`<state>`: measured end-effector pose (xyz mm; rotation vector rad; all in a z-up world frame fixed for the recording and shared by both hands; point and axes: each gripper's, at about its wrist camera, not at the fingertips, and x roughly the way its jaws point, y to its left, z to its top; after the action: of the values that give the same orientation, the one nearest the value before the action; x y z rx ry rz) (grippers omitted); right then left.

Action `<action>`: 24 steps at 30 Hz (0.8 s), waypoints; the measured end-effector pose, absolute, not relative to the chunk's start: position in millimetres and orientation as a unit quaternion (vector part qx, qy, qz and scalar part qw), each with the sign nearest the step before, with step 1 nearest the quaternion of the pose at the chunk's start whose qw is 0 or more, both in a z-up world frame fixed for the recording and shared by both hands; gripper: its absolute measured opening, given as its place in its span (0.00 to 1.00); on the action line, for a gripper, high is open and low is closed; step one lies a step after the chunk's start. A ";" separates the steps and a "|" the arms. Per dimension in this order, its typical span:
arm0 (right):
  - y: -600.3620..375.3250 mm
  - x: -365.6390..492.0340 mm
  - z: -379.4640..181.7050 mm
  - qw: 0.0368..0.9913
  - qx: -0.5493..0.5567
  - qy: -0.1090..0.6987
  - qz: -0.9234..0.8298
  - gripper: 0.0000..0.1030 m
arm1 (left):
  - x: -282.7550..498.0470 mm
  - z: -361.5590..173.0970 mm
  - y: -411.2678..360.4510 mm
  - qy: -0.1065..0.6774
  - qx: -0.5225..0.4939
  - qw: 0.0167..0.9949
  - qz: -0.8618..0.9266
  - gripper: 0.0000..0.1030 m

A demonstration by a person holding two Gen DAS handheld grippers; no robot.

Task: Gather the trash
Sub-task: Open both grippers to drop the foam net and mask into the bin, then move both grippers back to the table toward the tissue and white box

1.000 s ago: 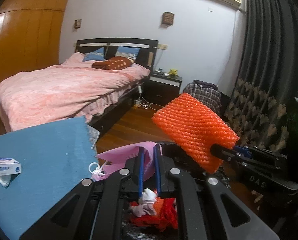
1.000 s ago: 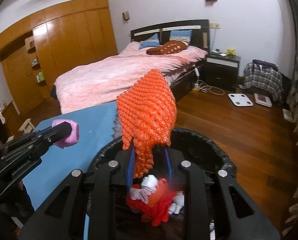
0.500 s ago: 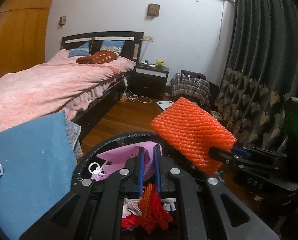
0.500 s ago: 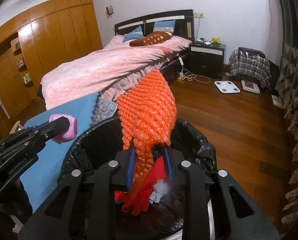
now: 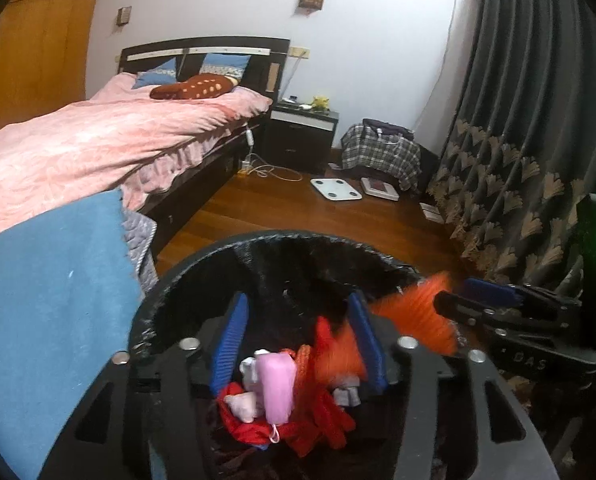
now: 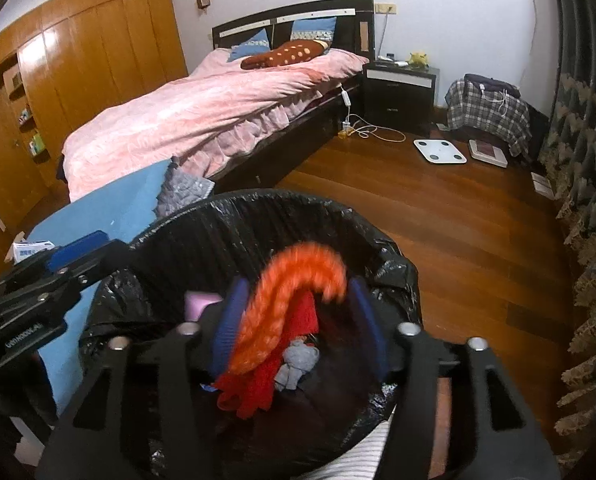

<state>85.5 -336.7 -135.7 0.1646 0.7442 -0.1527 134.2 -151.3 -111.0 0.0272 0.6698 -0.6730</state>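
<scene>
A bin lined with a black bag (image 5: 202,276) (image 6: 393,264) is right below both grippers. My left gripper (image 5: 298,340) is open over it; a pink foam piece (image 5: 276,384) lies loose on red netting and white scraps inside. My right gripper (image 6: 294,320) is open; the orange foam net (image 6: 282,312) is blurred between its fingers, dropping into the bin. It also shows in the left wrist view (image 5: 413,316) beside the right gripper's fingers (image 5: 489,304).
A table with a blue cloth (image 5: 50,296) stands left of the bin, with a small white box (image 6: 32,249) on it. A pink-covered bed (image 6: 202,112) lies behind. Wooden floor with a white scale (image 6: 439,151) is to the right, dark curtains (image 5: 529,120) beyond.
Both grippers have opened over the bin. The pink foam has fallen from the left gripper into the bin. The orange net has slipped from the right gripper and is falling.
</scene>
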 end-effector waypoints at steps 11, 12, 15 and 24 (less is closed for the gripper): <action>-320.2 81.2 -116.8 0.943 0.076 0.319 -0.059 0.92 | 134.8 -98.5 -98.7 0.292 0.012 0.920 -0.262 0.82; -317.6 82.8 -114.6 0.944 0.076 0.317 -0.055 0.92 | 135.1 -96.5 -89.6 0.288 0.010 0.924 -0.251 0.83; -301.6 91.1 -108.6 0.947 0.073 0.311 -0.036 0.93 | 138.5 -92.7 -65.2 0.286 0.001 0.931 -0.226 0.87; -230.1 130.9 -101.6 0.949 0.050 0.308 0.035 0.93 | 142.8 -99.4 29.3 0.287 -0.010 0.950 -0.125 0.89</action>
<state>130.9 -230.1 -101.6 0.1011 0.6273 0.0715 142.8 29.3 -99.4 -0.0204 0.5830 -0.2541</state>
